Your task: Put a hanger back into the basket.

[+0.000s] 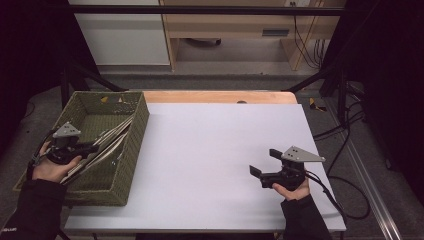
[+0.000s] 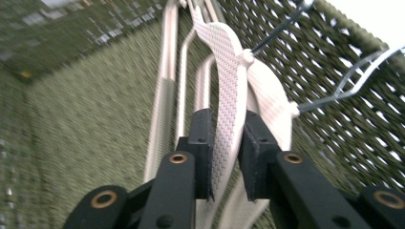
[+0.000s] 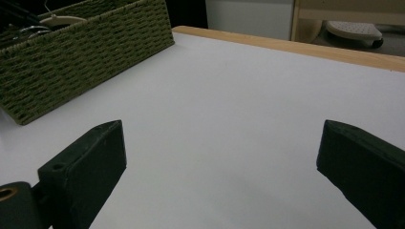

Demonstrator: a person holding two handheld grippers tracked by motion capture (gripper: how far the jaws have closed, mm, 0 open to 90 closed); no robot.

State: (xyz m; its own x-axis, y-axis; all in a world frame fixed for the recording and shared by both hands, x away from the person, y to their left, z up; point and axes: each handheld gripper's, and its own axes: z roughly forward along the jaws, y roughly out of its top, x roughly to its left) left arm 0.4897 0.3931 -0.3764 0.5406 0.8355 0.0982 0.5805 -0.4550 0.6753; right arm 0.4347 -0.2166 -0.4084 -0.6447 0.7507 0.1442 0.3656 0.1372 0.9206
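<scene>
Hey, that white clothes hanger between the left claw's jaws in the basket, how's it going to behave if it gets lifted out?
The white hanger looks thin and flat, so probably light and fairly stiff. Held near one end by the left claw, it may swing or twist. Its wire hook lies against the woven basket and other hangers, so it could snag.

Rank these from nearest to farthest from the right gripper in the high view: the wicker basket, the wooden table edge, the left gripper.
From the right gripper, on the white tabletop's right side:
1. Wooden table edge, along the far side.
2. Wicker basket, across the table at its left edge.
3. Left gripper, inside the basket, fingers around a white hanger.
</scene>
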